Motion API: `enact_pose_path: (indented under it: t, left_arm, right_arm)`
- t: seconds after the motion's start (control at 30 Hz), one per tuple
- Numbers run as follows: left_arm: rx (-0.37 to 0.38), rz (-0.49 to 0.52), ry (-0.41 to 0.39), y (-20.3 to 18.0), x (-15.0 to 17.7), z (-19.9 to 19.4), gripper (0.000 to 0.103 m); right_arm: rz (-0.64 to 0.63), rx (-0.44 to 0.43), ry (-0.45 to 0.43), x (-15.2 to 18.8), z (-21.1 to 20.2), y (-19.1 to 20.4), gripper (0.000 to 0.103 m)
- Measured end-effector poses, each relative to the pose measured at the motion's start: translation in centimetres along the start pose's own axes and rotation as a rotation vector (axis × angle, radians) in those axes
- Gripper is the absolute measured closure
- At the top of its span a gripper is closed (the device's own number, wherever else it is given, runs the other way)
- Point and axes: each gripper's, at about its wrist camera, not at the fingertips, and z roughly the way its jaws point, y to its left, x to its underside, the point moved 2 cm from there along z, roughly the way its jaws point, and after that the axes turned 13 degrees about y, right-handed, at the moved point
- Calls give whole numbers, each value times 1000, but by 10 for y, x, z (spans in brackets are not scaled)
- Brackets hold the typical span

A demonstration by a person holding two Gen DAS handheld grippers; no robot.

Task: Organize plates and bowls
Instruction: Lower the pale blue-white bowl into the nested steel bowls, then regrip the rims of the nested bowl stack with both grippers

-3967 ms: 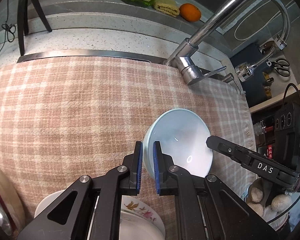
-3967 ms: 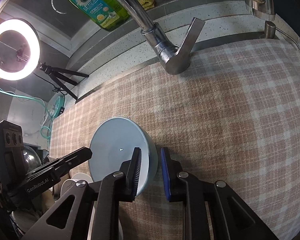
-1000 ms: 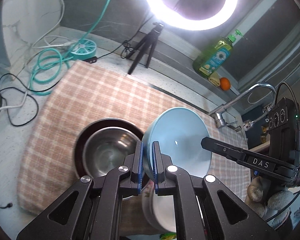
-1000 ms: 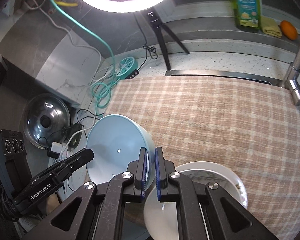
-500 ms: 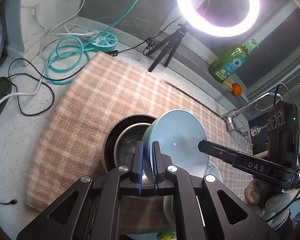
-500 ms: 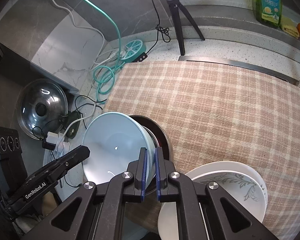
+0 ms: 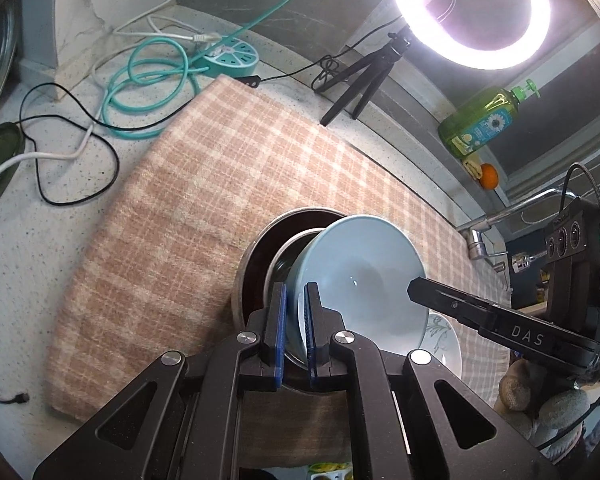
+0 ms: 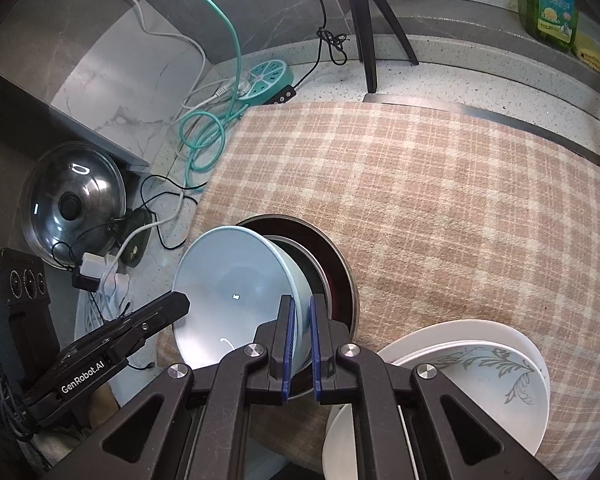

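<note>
Both tongs pinch the blue bowl (image 7: 360, 276) by opposite rims: left gripper (image 7: 296, 330) at its 7 o'clock, right gripper (image 8: 300, 344) opposite. It hangs tilted over the steel bowl (image 8: 332, 264), plates (image 8: 492, 376) at 4 o'clock.

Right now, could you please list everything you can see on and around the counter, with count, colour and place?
Pale blue ceramic bowl: one, held by its rim on both sides, over the steel bowls.
Stainless steel bowls: two nested, on the cloth.
Plates: a stack, white, some leaf-patterned, near edge of the cloth.
Checked cloth: one, pink and cream, covering the counter.
Ring light on a black tripod: one, lit, at the back.
Dish soap bottle: one, green, back ledge.
Orange fruit: one, beside the bottle.
Round power strip: one, teal, with coiled cable.
Pot lid: one, steel-rimmed glass, far left.
Tap: one, chrome, right.
Left gripper: black, shut on the bowl rim.
Right gripper: black, shut on the opposite rim.
</note>
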Motion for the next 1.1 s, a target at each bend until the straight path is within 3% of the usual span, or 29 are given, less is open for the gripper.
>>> enact_pose_path:
  t: [1.1]
  left_arm:
    - [-18,-9,11,5,-6,13,96]
  right_arm:
    - [9,26,36,-3,20,-3,96]
